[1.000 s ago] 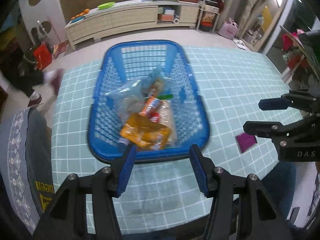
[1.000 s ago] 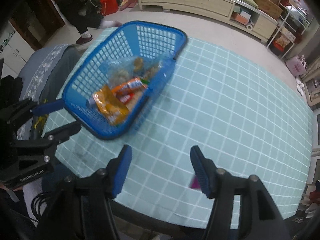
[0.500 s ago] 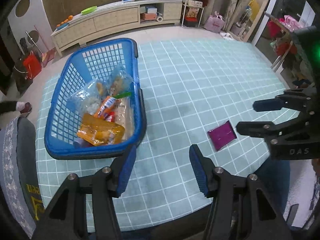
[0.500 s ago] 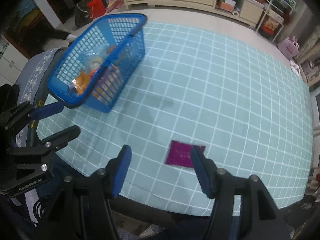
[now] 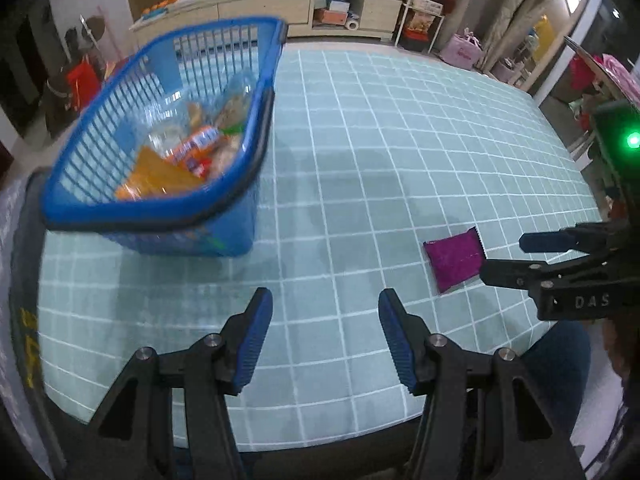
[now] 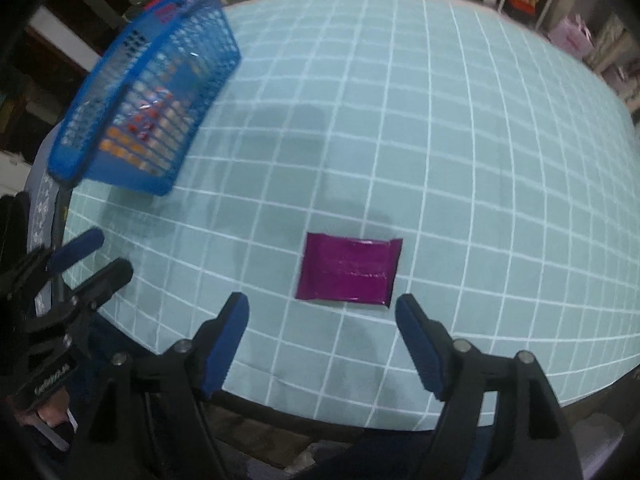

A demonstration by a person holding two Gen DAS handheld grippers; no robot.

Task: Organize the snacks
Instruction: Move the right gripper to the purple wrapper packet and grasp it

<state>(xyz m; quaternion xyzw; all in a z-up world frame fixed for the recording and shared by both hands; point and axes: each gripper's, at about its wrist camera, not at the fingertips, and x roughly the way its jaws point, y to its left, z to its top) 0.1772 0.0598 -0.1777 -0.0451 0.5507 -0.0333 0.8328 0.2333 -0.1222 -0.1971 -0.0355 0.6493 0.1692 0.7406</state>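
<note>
Left wrist view: the left hand-held gripper (image 5: pixel 325 334) hangs over the worktop (image 5: pixel 360 128) with its jaws spread wide and nothing between them; the blue basket (image 5: pixel 152 216), already holding several snack packs, sits ahead and to its left, and the purple packet (image 5: pixel 454 261) lies ahead and well off to its right, just beside the tips of the right hand-held gripper (image 5: pixel 505 257). In the right wrist view the right hand-held gripper (image 6: pixel 322 322) is equally wide open and empty, and the purple packet (image 6: pixel 349 268) lies flat on the checked cloth directly ahead of it, just beyond the fingertips and centred on the gap, so this is clearly the nearer hand. The packet's long axis runs crosswise to the fingers, spanning most of the opening. It is a thin, glossy magenta foil pouch with crimped ends, probably light and slippery. The basket (image 6: pixel 148 92) stands far ahead to the left.
</note>
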